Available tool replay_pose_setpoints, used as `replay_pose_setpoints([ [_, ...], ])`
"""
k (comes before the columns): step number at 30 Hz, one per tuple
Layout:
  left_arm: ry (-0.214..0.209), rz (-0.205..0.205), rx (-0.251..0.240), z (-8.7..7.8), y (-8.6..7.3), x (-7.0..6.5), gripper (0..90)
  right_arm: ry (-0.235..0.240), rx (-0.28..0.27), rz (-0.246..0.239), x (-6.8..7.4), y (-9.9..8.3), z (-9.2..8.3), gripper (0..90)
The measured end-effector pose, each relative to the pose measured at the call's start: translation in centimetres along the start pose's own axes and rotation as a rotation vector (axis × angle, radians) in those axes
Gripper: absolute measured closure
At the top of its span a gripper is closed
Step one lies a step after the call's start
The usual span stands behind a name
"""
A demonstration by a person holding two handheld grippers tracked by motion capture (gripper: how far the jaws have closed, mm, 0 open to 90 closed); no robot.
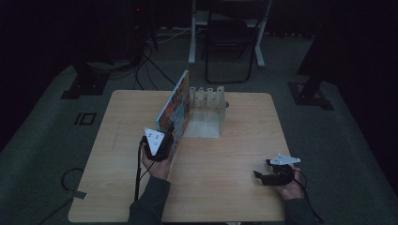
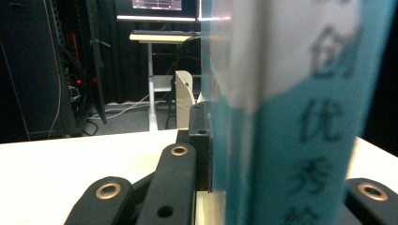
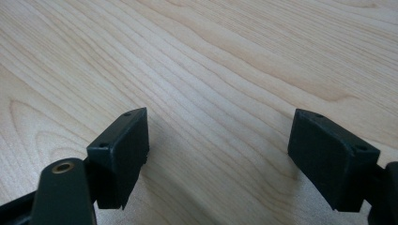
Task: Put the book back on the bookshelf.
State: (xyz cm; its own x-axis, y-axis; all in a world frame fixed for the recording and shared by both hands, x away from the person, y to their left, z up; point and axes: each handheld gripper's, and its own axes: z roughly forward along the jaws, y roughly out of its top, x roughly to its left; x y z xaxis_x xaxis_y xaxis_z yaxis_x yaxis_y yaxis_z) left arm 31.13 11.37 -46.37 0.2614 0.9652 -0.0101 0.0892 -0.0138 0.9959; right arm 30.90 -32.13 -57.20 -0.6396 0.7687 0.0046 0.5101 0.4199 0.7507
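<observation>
Book (image 1: 174, 104) upright — spine clamped between left tool (image 1: 165, 138) jaws

Wooden table (image 1: 225, 159) with white rack (image 1: 206, 110)

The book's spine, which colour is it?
The book's spine is teal below and white above, with dark characters; the left gripper view shows it best.

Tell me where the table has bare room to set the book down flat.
Bare wood spans the table's left half, left of the book held upright by the left gripper. More lies between that gripper and the open right gripper, and right of the white rack. It is crowded at the rack's slots.
</observation>
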Motion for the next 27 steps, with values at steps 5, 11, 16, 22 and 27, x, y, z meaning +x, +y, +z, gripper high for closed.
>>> replay_pose_setpoints([
  [5,0.006,0.009,-0.001,0.2,0.1,-0.2,81.0,0.001,0.001,-0.001,0.0,0.0,0.0,20.3],
  [11,0.015,0.02,-0.007,0.4,0.1,-0.4,81.0,0.001,0.0,-0.002,0.0,0.0,0.0,20.3],
  [16,0.028,0.021,-0.014,0.6,0.0,-0.7,81.0,0.001,0.0,-0.001,0.0,0.0,0.0,20.3],
  [22,0.037,0.024,-0.011,1.1,-0.1,-1.0,81.0,0.002,0.001,-0.002,0.0,0.0,0.0,20.2],
  [27,0.049,0.025,-0.014,1.2,-0.2,-1.1,81.0,0.003,0.001,-0.003,0.0,0.1,0.0,20.2],
])
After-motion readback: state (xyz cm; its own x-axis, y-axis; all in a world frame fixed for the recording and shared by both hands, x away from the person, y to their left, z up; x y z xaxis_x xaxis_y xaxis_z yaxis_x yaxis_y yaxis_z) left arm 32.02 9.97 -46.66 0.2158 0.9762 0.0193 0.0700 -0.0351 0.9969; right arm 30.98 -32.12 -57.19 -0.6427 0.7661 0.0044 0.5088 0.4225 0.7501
